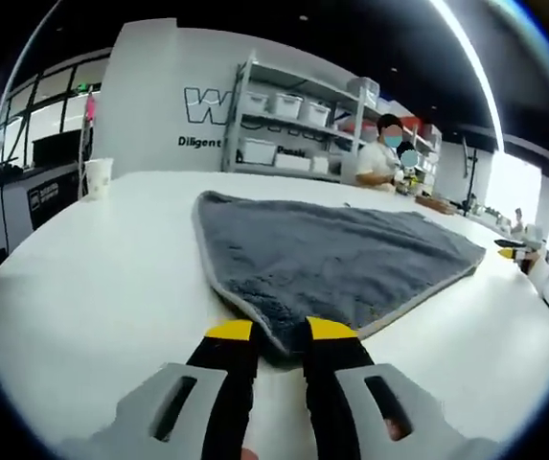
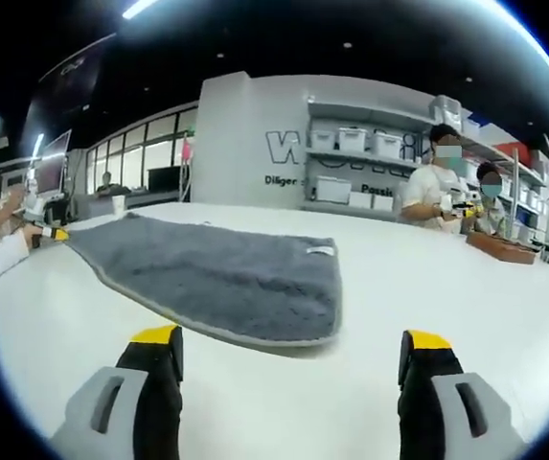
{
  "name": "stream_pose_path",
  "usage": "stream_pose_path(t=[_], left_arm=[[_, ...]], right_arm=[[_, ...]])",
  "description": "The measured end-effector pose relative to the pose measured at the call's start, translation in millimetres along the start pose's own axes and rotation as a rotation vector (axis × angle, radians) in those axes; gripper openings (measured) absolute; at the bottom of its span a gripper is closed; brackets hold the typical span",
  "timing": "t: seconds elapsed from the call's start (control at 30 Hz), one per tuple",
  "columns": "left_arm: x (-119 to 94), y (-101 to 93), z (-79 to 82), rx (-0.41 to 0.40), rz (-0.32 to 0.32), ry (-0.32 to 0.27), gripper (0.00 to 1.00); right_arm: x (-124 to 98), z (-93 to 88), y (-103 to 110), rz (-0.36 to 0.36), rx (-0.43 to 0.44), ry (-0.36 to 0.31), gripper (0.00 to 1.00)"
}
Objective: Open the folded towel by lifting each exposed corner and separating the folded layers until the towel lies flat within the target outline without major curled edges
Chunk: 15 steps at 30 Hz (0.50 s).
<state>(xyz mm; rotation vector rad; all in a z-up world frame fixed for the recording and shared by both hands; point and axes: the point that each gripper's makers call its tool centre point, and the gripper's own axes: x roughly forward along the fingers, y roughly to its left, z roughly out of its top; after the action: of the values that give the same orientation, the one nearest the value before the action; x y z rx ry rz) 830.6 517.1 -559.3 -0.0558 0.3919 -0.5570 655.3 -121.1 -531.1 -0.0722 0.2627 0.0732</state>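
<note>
The grey plush towel with a pale stitched border (image 1: 331,259) lies spread on the white table (image 1: 102,278), its near corner pinched between the narrow, yellow-tipped jaws of the left gripper (image 1: 280,331). In the right gripper view the towel's long axis runs from far left to near right, its edge ending just ahead of the right gripper (image 2: 293,343), whose jaws stand wide and empty. The left gripper is the nearer, already on the towel, so any further straightening would likely start there.

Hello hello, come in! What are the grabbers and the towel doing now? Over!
Left gripper fingers nearly shut at the near corner of the grey towel. Right gripper open, short of the towel. Towel lies spread on the white table. Nothing blocking.
</note>
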Motion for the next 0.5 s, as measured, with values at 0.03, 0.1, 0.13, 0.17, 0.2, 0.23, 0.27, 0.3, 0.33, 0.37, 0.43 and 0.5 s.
stream_pose_path(t=[0.03, 0.1, 0.13, 0.17, 0.2, 0.23, 0.27, 0.3, 0.33, 0.37, 0.43, 0.5], left_arm=[[0, 1.2, -0.4, -0.001, 0.002, 0.002, 0.13], [-1, 0.8, -1.0, 0.004, 0.003, 0.003, 0.1], [-2, 0.5, -1.1, 0.007, 0.002, 0.003, 0.08], [-3, -0.1, -0.6, 0.009, -0.001, 0.001, 0.06], [-3, -1.1, -0.4, 0.012, -0.005, -0.001, 0.05], [-4, -1.2, -0.2, 0.011, -0.004, 0.0, 0.04], [-4, -1.0, -0.3, 0.011, -0.003, 0.002, 0.03], [-5, -0.4, -0.7, 0.009, 0.001, 0.007, 0.03], [-6, -0.2, -1.0, 0.007, 0.005, 0.009, 0.03], [-7, 0.0, -1.2, 0.006, 0.009, 0.012, 0.03], [-9, 0.7, -1.7, 0.004, 0.017, 0.017, 0.03], [-11, 2.6, -1.9, 0.002, 0.033, 0.024, 0.03]], right_arm=[[0, -0.1, 0, 0.0, 0.0, 0.0, 0.94], [0, -0.5, 0, -0.002, 0.0, 0.001, 0.93], [-1, -0.7, -1, -0.003, 0.001, 0.002, 0.93], [-1, -0.8, -1, -0.004, 0.002, 0.001, 0.93], [-1, -0.9, -1, -0.005, 0.003, 0.001, 0.93], [-1, -1.1, -1, -0.005, 0.003, 0.002, 0.92], [-1, -1.3, -1, -0.006, 0.003, 0.003, 0.92], [-2, -1.7, -1, -0.007, 0.002, 0.004, 0.92], [-2, -1.8, -1, -0.007, 0.002, 0.004, 0.92], [-2, -2.0, -1, -0.008, 0.001, 0.005, 0.92], [-2, -2.5, -1, -0.011, 0.0, 0.006, 0.92], [-2, -3.1, -2, -0.013, 0.001, 0.008, 0.92]])
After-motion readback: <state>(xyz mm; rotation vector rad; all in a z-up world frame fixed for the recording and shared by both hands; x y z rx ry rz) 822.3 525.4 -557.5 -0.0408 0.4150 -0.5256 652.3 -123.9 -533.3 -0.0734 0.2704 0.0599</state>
